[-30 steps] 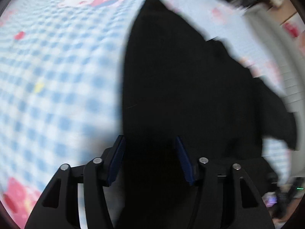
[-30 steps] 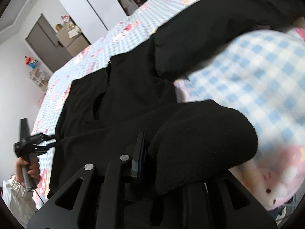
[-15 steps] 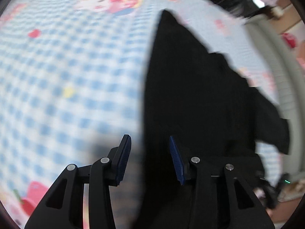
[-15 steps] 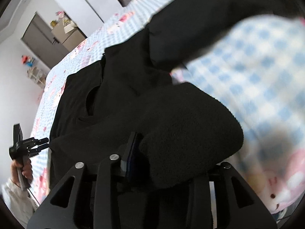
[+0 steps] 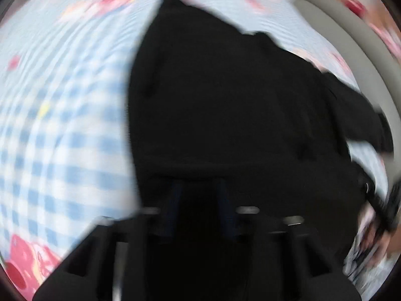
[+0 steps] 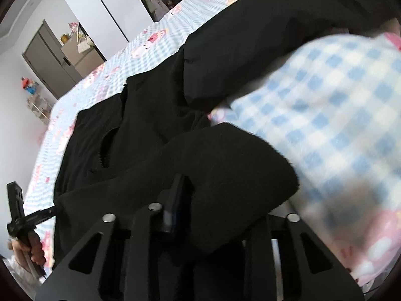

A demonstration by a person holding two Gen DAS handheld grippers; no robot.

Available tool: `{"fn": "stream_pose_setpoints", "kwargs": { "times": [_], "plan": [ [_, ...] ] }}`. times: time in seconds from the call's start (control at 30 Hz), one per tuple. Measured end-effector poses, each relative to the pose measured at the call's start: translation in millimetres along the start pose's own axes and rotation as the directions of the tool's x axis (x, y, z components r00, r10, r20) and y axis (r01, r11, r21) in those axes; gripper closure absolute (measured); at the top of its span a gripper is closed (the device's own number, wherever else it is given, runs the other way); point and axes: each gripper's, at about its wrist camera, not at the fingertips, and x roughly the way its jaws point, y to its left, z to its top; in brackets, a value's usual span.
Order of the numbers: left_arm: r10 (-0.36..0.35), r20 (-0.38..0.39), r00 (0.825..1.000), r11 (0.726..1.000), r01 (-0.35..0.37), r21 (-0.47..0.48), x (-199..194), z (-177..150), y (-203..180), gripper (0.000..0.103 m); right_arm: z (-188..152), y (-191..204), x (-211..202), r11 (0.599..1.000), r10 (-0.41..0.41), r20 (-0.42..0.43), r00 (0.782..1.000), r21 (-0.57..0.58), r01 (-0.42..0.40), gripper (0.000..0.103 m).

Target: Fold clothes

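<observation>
A black fleece garment (image 6: 150,115) lies spread on the blue-checked bed sheet (image 6: 338,105). My right gripper (image 6: 200,195) is shut on a thick folded part of the garment (image 6: 225,160), which covers the right finger. In the blurred left wrist view the garment (image 5: 225,95) fills the middle. My left gripper (image 5: 199,193) sits at the garment's near hem with its blue pads (image 5: 175,195) a narrow gap apart, dark cloth between them. The left gripper also shows in the right wrist view (image 6: 32,218), touching the garment's edge.
The sheet (image 5: 62,125) with pink cartoon prints covers the bed. White wardrobe doors (image 6: 100,12), a grey door (image 6: 47,57) and a small shelf (image 6: 37,100) stand beyond the bed. A grey bed rim (image 5: 351,37) curves at the right.
My left gripper has moved right onto the garment's hem and its jaws have narrowed. The right gripper keeps its hold on the folded cloth and has shifted slightly.
</observation>
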Motion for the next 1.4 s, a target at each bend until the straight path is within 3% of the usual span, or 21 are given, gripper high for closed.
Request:
{"fn": "stream_pose_setpoints", "kwargs": {
  "times": [0.07,0.1,0.23,0.4,0.5,0.53,0.6,0.7,0.77,0.83,0.97,1.0,1.03,1.1,1.2,1.27,1.3,1.33,1.4],
  "plan": [
    [-0.028,0.020,0.999,0.997,0.030,-0.065,-16,3,8,0.087,3,2,-2,1.000,-0.015,0.009,1.000,-0.023,0.015,0.086],
    [-0.027,0.051,0.998,0.999,0.029,-0.045,-27,1,4,0.081,4,3,-3,0.999,-0.022,0.014,1.000,-0.034,0.022,0.088],
    [-0.172,0.069,0.983,0.983,0.167,0.070,-54,-18,-27,0.071,9,18,-22,0.997,0.018,0.089,0.996,-0.082,-0.011,0.092],
    [-0.281,0.031,0.959,0.958,0.278,0.073,-49,-32,-40,0.060,13,78,-57,0.958,0.215,0.162,0.963,-0.225,-0.176,0.092],
    [-0.323,0.025,0.946,0.947,0.323,0.007,-40,-34,-33,0.052,-4,125,-56,0.886,0.361,0.053,0.931,-0.333,-0.324,0.089],
    [-0.350,0.035,0.936,0.936,0.351,-0.034,-36,-35,-30,0.044,-13,136,-47,0.864,0.387,-0.018,0.922,-0.342,-0.369,0.081],
    [-0.402,0.059,0.914,0.907,0.407,-0.113,-28,-38,-26,0.038,-33,154,-27,0.839,0.397,-0.139,0.907,-0.347,-0.420,0.072],
    [-0.480,0.092,0.872,0.848,0.488,-0.206,-18,-41,-19,0.033,-57,162,-8,0.838,0.366,-0.241,0.899,-0.334,-0.431,0.072],
    [-0.520,0.095,0.849,0.823,0.527,-0.210,-8,-44,-29,0.027,-59,155,-13,0.834,0.392,-0.255,0.884,-0.308,-0.458,0.068],
    [-0.571,0.087,0.816,0.788,0.575,-0.221,1,-45,-33,0.023,-60,147,-21,0.831,0.410,-0.258,0.875,-0.290,-0.475,0.052],
    [-0.666,0.074,0.742,0.707,0.660,-0.255,20,-48,-49,0.019,-59,128,-40,0.828,0.434,-0.245,0.867,-0.272,-0.491,0.048],
    [-0.659,0.051,0.751,0.719,0.648,-0.254,26,-49,-57,0.019,-58,124,-44,0.829,0.435,-0.240,0.868,-0.268,-0.490,0.048],
    [-0.650,0.027,0.760,0.731,0.634,-0.252,31,-50,-64,0.019,-54,121,-41,0.854,0.391,-0.214,0.895,-0.278,-0.439,0.048],
    [-0.598,-0.032,0.801,0.784,0.576,-0.232,45,-48,-77,0.019,-46,115,-36,0.897,0.298,-0.161,0.941,-0.289,-0.334,0.048],
    [-0.526,-0.060,0.849,0.840,0.507,-0.190,53,-44,-95,0.020,-32,99,-14,0.943,0.212,-0.167,0.963,-0.225,-0.246,0.047],
    [-0.495,-0.029,0.868,0.862,0.486,-0.146,48,-40,-106,0.047,-30,98,1,0.951,0.187,-0.194,0.963,-0.209,-0.227,0.047],
    [-0.476,-0.018,0.879,0.876,0.472,-0.097,40,-36,-114,0.083,-30,98,6,0.953,0.179,-0.206,0.962,-0.208,-0.222,0.048],
    [-0.458,-0.006,0.889,0.888,0.457,-0.048,32,-32,-123,0.091,-31,100,8,0.952,0.180,-0.215,0.960,-0.210,-0.225,0.048],
    [-0.455,0.039,0.890,0.891,0.454,0.025,13,-26,-134,0.092,-32,103,4,0.946,0.193,-0.214,0.958,-0.217,-0.240,0.048]
  ]
}}
